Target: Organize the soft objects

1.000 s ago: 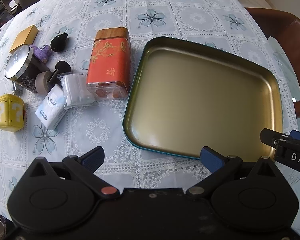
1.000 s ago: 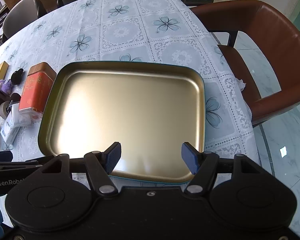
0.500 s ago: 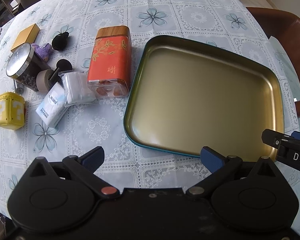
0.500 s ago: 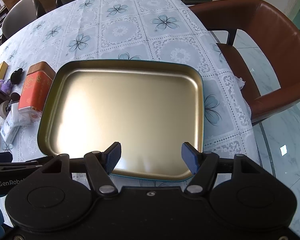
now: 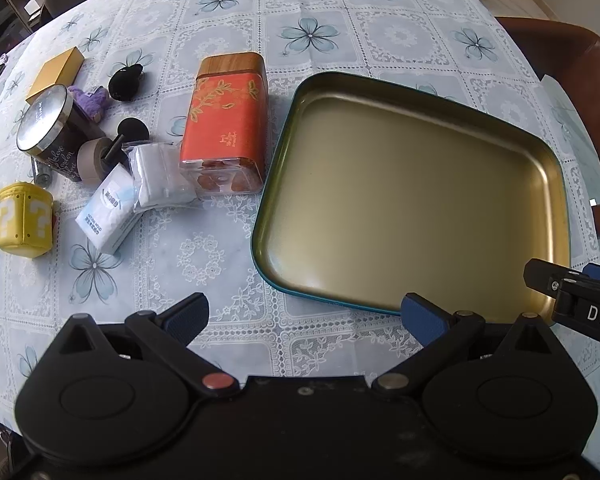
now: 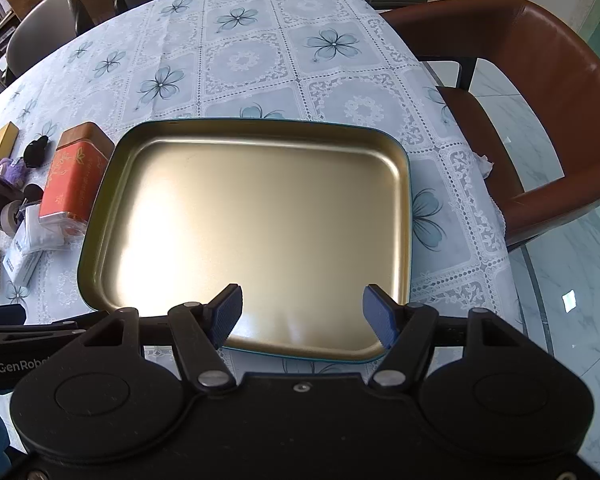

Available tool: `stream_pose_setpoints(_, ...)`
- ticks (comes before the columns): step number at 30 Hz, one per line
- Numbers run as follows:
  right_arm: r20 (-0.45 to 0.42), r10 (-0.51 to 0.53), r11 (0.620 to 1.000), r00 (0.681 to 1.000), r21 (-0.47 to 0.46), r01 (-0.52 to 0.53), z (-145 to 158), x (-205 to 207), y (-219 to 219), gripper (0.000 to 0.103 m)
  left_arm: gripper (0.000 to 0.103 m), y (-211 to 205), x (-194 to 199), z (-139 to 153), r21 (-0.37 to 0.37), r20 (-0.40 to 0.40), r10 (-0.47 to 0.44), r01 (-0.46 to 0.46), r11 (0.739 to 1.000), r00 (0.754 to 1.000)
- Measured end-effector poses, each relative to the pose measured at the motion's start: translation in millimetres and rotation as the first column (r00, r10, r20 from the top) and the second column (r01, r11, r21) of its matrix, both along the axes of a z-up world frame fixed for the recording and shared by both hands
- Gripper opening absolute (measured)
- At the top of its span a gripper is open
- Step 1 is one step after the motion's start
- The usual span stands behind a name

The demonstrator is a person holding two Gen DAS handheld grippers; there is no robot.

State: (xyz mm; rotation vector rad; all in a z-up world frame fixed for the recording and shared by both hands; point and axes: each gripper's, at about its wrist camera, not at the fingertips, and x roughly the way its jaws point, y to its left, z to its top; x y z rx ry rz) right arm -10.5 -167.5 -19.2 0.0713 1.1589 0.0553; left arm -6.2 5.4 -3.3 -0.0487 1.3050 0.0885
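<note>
An empty gold tray with a teal rim lies on the flowered tablecloth. Left of it are soft things: a yellow question-mark pouch, a white tissue pack, a clear bag of white pads, a purple plush and a black pompom. My left gripper is open and empty above the cloth at the tray's near left corner. My right gripper is open and empty over the tray's near edge.
An orange tin with a wooden lid lies beside the tray. A dark candle jar, a tape roll, a black-topped brush and a gold box sit at left. A brown chair stands at right.
Both grippers have drifted slightly back and up, so the tray and objects sit a little farther in view. Both stay open and empty.
</note>
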Motion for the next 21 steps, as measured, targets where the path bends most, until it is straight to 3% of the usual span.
stream_pose_setpoints(21,-0.022,-0.004,1.000,1.000,-0.001,0.004,-3.9,6.7,-2.0,0.064,0.103,-2.0,2.3,-5.2,0.011,-0.010,-0.003,0.003,1.000,1.000)
